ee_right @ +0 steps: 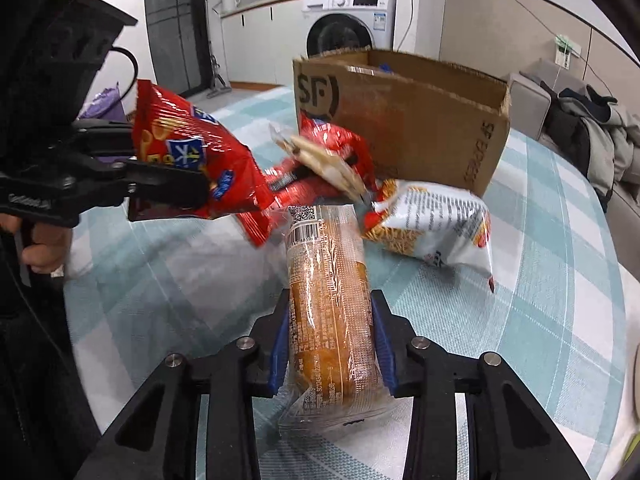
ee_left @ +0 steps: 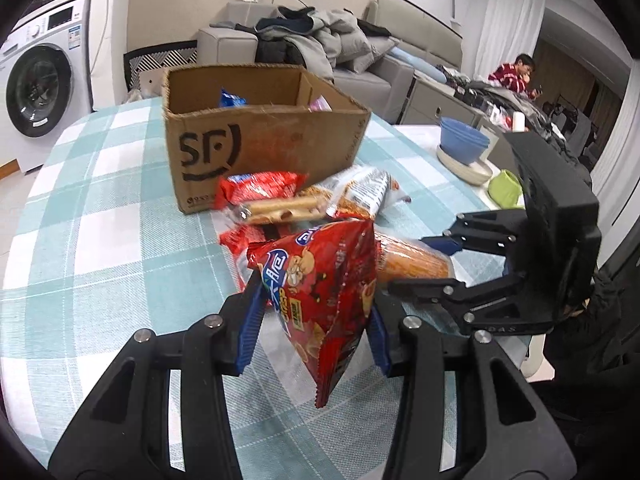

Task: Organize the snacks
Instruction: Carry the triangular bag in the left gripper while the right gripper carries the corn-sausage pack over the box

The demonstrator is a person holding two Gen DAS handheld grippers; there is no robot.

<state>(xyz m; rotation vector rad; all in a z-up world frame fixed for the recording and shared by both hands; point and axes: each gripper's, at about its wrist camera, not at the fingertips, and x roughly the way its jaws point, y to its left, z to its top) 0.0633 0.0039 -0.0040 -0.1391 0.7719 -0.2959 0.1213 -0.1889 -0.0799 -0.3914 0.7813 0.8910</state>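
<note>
Each camera rides on its gripper, looking forward along the jaws from close above the bench (ee_left: 120, 200). The left view faces the cardboard box (ee_left: 260, 148) ahead of its jaws, with a sofa (ee_left: 360, 60) beyond. The right view faces the same box (ee_right: 400, 128), a washing machine (ee_right: 344, 20) beyond. Both share the snack pile (ee_right: 328, 164).

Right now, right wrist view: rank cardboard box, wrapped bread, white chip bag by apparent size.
1. cardboard box, largest though farthest.
2. wrapped bread, inflated by nearness to the camera.
3. white chip bag.
The bread-bag order is unsure in true size.
</note>
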